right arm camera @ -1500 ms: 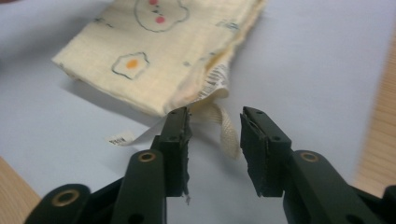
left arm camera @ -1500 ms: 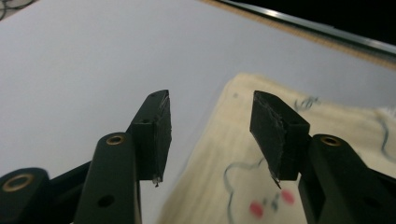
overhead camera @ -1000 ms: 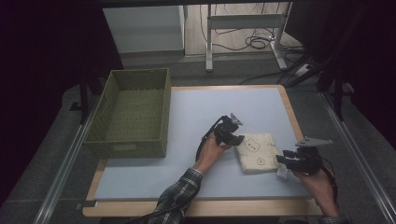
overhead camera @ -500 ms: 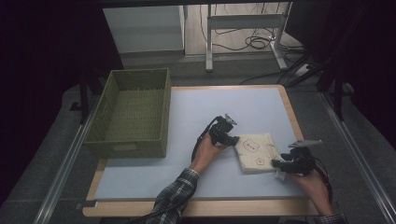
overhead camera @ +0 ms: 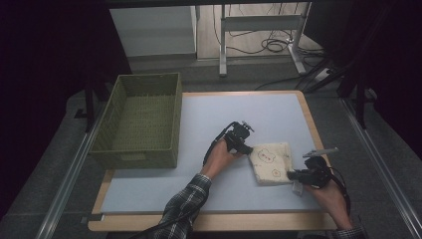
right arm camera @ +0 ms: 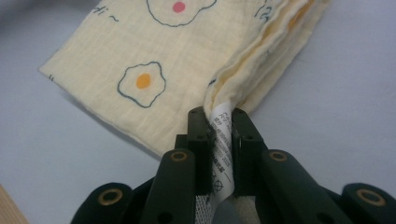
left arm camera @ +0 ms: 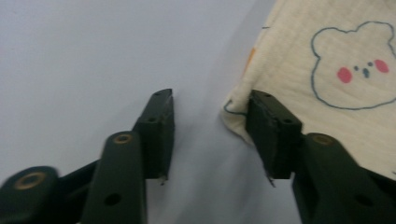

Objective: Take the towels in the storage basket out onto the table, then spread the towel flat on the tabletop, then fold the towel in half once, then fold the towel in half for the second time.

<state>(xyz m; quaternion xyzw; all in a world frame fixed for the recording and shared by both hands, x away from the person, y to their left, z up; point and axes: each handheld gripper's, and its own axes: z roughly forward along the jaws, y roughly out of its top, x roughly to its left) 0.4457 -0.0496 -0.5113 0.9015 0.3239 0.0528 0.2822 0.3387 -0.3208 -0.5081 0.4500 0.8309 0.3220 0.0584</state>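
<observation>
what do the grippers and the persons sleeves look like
Both grippers, left and right, are black, with flat black fingers bearing brass-coloured pivot rings. A grey plate tops the right one, and a black cable trails from it. The left sleeve is dark plaid.

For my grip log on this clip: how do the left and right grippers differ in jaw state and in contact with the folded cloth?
The left gripper has its jaws apart, one beside the cloth corner; the right gripper has just closed on the cloth's edge and care label. Both sit at opposite corners.

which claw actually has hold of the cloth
The right claw: its jaws have just closed on the folded cloth at its label corner. The left claw stands open.
</observation>
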